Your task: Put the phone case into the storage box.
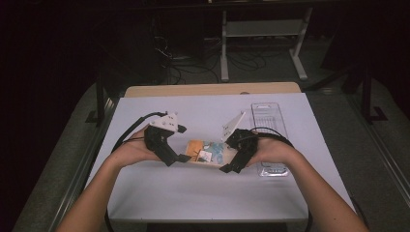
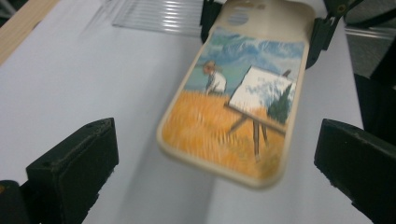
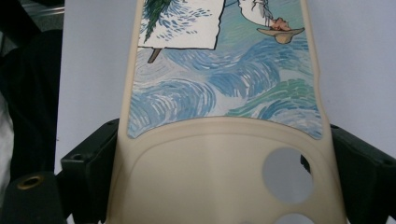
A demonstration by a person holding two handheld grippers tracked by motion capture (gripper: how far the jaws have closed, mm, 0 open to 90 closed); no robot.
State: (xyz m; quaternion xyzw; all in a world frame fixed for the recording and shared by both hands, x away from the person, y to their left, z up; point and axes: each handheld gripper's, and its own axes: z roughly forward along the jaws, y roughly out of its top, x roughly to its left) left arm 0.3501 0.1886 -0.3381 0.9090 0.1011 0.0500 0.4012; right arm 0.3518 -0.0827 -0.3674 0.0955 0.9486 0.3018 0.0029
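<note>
Scene: a person is sitting at the near edge of a white table (image 1: 159, 193), working a gripper in each hand.
Case: a cream phone case (image 1: 207, 152) with a painted field and easel is sitting mid-table between the two grippers; the camera-cutout end is pointing right.
Left gripper (image 1: 186, 158): jaws are standing wide open, holding nothing; in the left gripper view the case's orange end (image 2: 224, 140) is lying between and beyond the jaws, clear of both.
Right gripper (image 1: 226, 168): jaws are bearing on both long edges of the case at the cutout end (image 3: 224, 172), holding it.
Tray: a clear plastic tray (image 1: 270, 116) is lying right of the case, partly under the right hand (image 1: 270, 150).
Step, judged: the right gripper is carrying the case alone, the left standing off.
Doing it well: keeping the right grip square on the rims, not the printed face; keeping the case level; bringing the left jaws in straight along the orange end if a second hold is wanted.
Risk: soft rims may be flexing under a one-ended hold, letting the case twist.
</note>
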